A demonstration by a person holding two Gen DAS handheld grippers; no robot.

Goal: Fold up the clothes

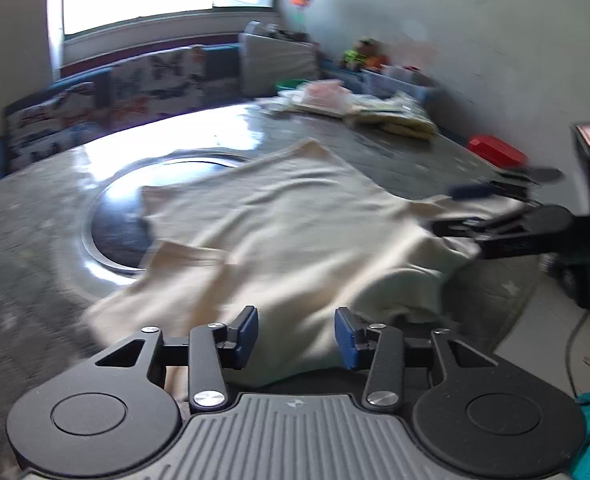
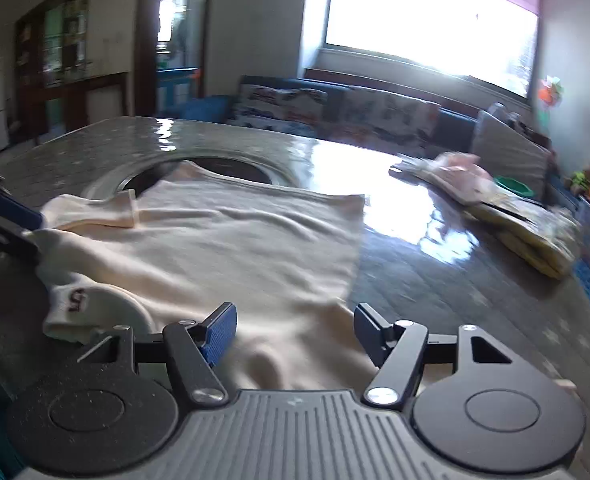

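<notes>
A cream T-shirt [image 1: 295, 224] lies spread on the round grey table [image 1: 35, 216], partly over the dark round inset at its centre; it also shows in the right wrist view [image 2: 247, 248], with a sleeve folded in at the left and the collar bunched near the front. My left gripper [image 1: 297, 334] is open over the near edge of the shirt, holding nothing. My right gripper [image 2: 295, 330] is open over the shirt's near hem, holding nothing. The right gripper also shows at the right of the left wrist view [image 1: 455, 208], at the shirt's edge.
A pile of folded clothes [image 2: 495, 200] lies at the table's far right side. A red box [image 1: 495, 152] sits near the wall. A patterned sofa [image 2: 335, 112] runs under the bright window. The dark round inset [image 1: 123, 220] sits in the table's middle.
</notes>
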